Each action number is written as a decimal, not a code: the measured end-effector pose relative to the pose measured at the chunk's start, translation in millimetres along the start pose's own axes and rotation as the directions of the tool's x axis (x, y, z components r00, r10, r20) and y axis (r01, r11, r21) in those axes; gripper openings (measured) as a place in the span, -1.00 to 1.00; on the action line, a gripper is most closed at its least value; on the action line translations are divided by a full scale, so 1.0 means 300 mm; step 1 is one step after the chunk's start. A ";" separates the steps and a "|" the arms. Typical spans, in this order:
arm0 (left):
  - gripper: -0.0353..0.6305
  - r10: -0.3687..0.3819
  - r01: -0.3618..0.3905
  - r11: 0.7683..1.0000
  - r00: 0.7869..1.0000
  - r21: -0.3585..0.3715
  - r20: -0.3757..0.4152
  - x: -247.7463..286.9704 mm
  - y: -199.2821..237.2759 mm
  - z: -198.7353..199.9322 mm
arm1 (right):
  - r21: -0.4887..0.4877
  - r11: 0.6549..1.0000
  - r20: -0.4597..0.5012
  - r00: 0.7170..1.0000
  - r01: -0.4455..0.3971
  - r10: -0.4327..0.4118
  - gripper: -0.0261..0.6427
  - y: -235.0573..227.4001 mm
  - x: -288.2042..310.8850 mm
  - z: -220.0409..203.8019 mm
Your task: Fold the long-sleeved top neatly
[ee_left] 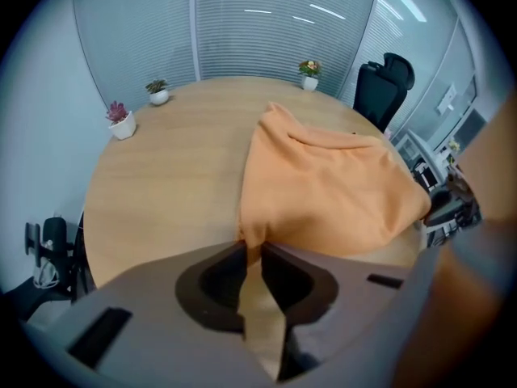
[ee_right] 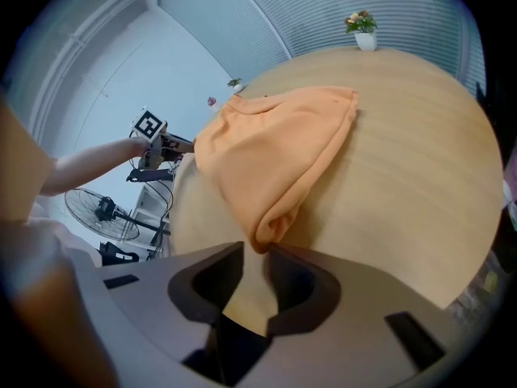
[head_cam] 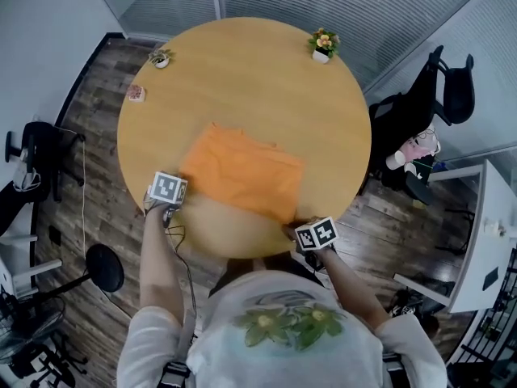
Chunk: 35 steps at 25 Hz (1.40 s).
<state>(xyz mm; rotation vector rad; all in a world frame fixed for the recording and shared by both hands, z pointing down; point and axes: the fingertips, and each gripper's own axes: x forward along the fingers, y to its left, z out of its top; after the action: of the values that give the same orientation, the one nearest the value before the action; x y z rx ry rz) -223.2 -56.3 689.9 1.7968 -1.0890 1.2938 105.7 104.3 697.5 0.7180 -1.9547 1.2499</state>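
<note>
An orange long-sleeved top (head_cam: 242,172) lies bunched into a rough rectangle on the near half of the round wooden table (head_cam: 242,79). My left gripper (head_cam: 179,191) is at the top's near-left corner. In the left gripper view that gripper (ee_left: 250,249) is shut on the cloth's edge (ee_left: 323,184), pinched at the fingertips. My right gripper (head_cam: 296,223) is at the near-right corner. In the right gripper view its jaws (ee_right: 257,253) stand slightly apart, and a rounded fold of the top (ee_right: 275,144) sits loose at their tips.
Three small potted plants (head_cam: 323,43) (head_cam: 161,57) (head_cam: 136,94) stand along the table's far and left rim. A black office chair (head_cam: 440,95) and a white desk (head_cam: 485,233) are at the right, and a floor fan (head_cam: 101,269) at the left.
</note>
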 end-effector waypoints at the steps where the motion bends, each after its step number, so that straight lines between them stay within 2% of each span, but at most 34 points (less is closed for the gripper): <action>1: -0.75 0.015 -0.015 1.000 1.000 -0.004 -0.001 -0.009 0.003 0.000 | -0.009 1.000 -0.003 1.000 -0.009 0.009 -0.54 0.008 -0.005 -0.004; 2: -0.69 0.036 -0.036 0.999 0.999 -0.003 0.004 -0.027 0.006 -0.003 | -0.014 1.000 -0.006 1.000 -0.021 0.021 -0.40 0.010 -0.017 -0.007; 4: -0.61 0.090 -0.091 0.996 0.995 0.014 0.045 -0.084 -0.002 -0.015 | -0.014 0.999 0.005 0.999 -0.032 0.033 -0.38 -0.007 -0.065 -0.001; 6: -0.61 0.113 -0.117 0.993 0.986 0.029 0.127 -0.151 -0.059 -0.024 | -0.010 1.000 0.048 0.999 -0.018 0.018 -0.38 -0.057 -0.137 0.036; 8: -0.60 0.080 -0.082 0.997 0.976 -0.001 0.203 -0.217 -0.178 -0.014 | -0.011 1.000 0.104 0.994 0.025 -0.024 -0.38 -0.133 -0.212 0.107; 9: -0.60 0.044 -0.031 0.998 0.973 -0.059 0.225 -0.238 -0.252 -0.009 | -0.018 0.999 0.128 0.991 0.051 -0.048 -0.38 -0.173 -0.244 0.151; 10: -0.56 -0.012 0.046 0.989 0.971 -0.141 0.237 -0.245 -0.333 -0.008 | -0.028 0.997 0.148 0.986 0.076 -0.071 -0.38 -0.209 -0.270 0.198; 11: -0.47 -0.087 0.143 0.965 0.966 -0.222 0.245 -0.242 -0.423 -0.010 | -0.042 0.994 0.165 0.982 0.097 -0.089 -0.38 -0.237 -0.289 0.246; 12: -0.31 -0.165 0.235 0.930 0.954 -0.282 0.251 -0.233 -0.514 -0.014 | -0.060 0.991 0.178 0.978 0.116 -0.104 -0.38 -0.259 -0.302 0.293; 13: -0.25 -0.229 0.305 0.897 0.939 -0.320 0.255 -0.222 -0.598 -0.017 | -0.081 0.988 0.186 0.976 0.132 -0.115 -0.38 -0.274 -0.307 0.339; 16: -0.15 -0.333 0.407 0.832 0.910 -0.377 0.248 -0.187 -0.792 -0.009 | -0.154 0.976 0.173 0.977 0.153 -0.126 -0.38 -0.305 -0.292 0.452; 17: -0.13 -0.365 0.440 0.804 0.896 -0.400 0.252 -0.178 -0.849 0.000 | -0.175 0.973 0.161 0.979 0.152 -0.124 -0.38 -0.313 -0.280 0.481; 18: -0.13 -0.402 0.480 0.766 0.877 -0.428 0.263 -0.171 -0.906 0.012 | -0.192 0.970 0.149 0.982 0.147 -0.120 -0.38 -0.320 -0.266 0.504; 20: -0.13 -0.470 0.560 0.665 0.828 -0.494 0.305 -0.160 -1.007 0.038 | -0.223 0.966 0.119 0.987 0.131 -0.107 -0.38 -0.333 -0.234 0.537; 21: -0.13 -0.490 0.584 0.618 0.809 -0.526 0.324 -0.152 -1.048 0.049 | -0.237 0.964 0.101 0.990 0.120 -0.099 -0.38 -0.337 -0.215 0.547; 22: -0.13 -0.498 0.595 0.584 0.800 -0.552 0.334 -0.138 -1.081 0.056 | -0.249 0.962 0.083 0.992 0.109 -0.091 -0.38 -0.341 -0.194 0.554; 23: -0.13 -0.498 0.593 0.567 0.800 -0.572 0.336 -0.119 -1.107 0.059 | -0.260 0.960 0.065 0.994 0.101 -0.087 -0.37 -0.348 -0.174 0.560; 26: -0.13 -0.473 0.563 0.555 0.819 -0.612 0.325 -0.042 -1.150 0.066 | -0.295 0.951 0.023 0.996 0.090 -0.087 -0.27 -0.378 -0.119 0.580; 30: -0.14 -0.430 0.518 0.495 0.844 -0.697 0.321 0.047 -1.176 0.058 | -0.298 0.954 -0.033 0.999 0.024 -0.036 -0.26 -0.404 -0.061 0.568; 35: -0.28 -0.370 0.441 0.461 0.884 -0.770 0.285 0.108 -1.158 0.031 | -0.298 0.954 -0.052 0.999 -0.028 0.013 -0.27 -0.415 -0.033 0.559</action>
<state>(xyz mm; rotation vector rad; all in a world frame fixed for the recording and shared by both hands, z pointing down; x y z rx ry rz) 98.5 78.6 703.4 1.2293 -0.9658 0.2786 162.0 -96.9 707.3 0.5094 -2.0542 0.9442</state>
